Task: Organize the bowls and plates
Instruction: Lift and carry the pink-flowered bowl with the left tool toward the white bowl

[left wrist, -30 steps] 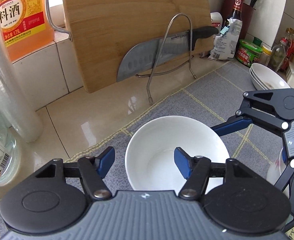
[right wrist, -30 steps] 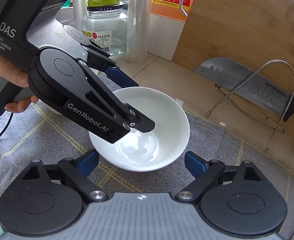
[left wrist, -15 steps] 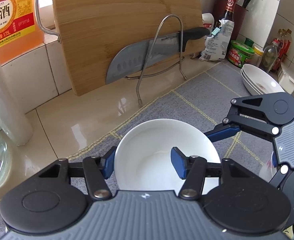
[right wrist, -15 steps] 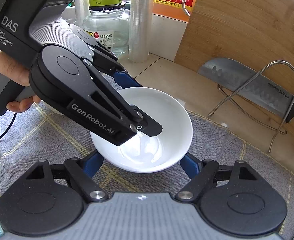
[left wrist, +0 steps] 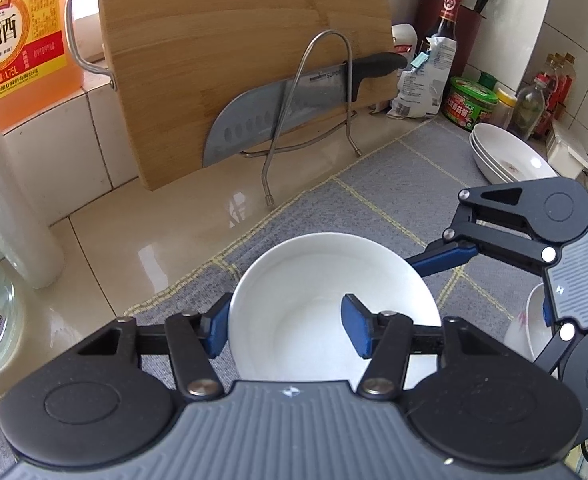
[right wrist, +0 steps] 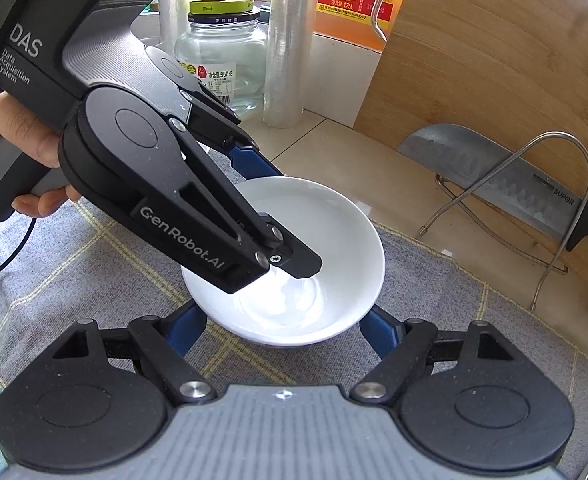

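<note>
The left gripper (left wrist: 286, 330) is clenched on the rim of a white bowl (left wrist: 314, 280); one blue pad presses the outside of the wall, the other sits inside the bowl. In the right wrist view the same left gripper (right wrist: 272, 216) reaches in from the upper left, gripped by a hand (right wrist: 18, 136). The right gripper (right wrist: 282, 328) clasps the same bowl (right wrist: 334, 236) from the near side, its blue pads against the bowl's outer wall on either flank. The bowl sits on a grey checked mat (left wrist: 394, 184) on a pale counter (left wrist: 154, 236). Behind it a wire rack (left wrist: 314, 120) holds a cleaver (left wrist: 294, 96) against a wooden cutting board (left wrist: 234, 40); a yellow bottle (left wrist: 18, 40) stands on the tiled ledge at left. Far right, stacked white dishes (left wrist: 506, 152) rest on the mat near jars and bottles; a glass jar (right wrist: 222, 60) stands by a roll of cling film (right wrist: 286, 40).
</note>
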`<state>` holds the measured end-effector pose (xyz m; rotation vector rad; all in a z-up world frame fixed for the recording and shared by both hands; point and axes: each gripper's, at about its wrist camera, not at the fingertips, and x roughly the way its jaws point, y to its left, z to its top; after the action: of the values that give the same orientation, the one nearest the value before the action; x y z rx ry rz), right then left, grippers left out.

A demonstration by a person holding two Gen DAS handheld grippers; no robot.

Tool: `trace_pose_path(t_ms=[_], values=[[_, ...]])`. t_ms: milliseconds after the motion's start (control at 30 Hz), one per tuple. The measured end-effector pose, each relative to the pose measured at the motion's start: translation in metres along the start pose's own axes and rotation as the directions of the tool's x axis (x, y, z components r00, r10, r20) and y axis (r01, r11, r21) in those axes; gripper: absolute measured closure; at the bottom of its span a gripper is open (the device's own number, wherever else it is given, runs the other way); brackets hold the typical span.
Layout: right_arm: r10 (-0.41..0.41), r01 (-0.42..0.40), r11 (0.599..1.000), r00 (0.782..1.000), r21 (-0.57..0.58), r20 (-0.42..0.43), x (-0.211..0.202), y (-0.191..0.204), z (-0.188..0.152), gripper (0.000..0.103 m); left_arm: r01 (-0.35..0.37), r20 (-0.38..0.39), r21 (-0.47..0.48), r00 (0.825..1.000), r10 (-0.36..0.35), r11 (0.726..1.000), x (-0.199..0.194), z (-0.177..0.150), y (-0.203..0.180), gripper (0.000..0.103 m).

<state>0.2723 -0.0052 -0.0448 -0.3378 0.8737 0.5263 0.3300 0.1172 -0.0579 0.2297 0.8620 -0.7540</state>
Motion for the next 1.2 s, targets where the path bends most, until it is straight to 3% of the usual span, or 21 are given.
trace_pose_path(t_ms=[300,1200], values=[[-0.008,0.008,0.999,1.000,-0.037,0.005,-0.019,0.009,-0.006,0.016,0.043,-0.013,-0.005,0.999,-0.043,0.999,-0.014,0.000,-0.010,0.047],[-0.018,0.019,1.000,0.998,-0.016,0.056,-0.090,0.026,-0.045,0.016,0.041,-0.005,0.060,0.999,-0.040,0.997,-0.057,0.001,-0.088,0.047]])
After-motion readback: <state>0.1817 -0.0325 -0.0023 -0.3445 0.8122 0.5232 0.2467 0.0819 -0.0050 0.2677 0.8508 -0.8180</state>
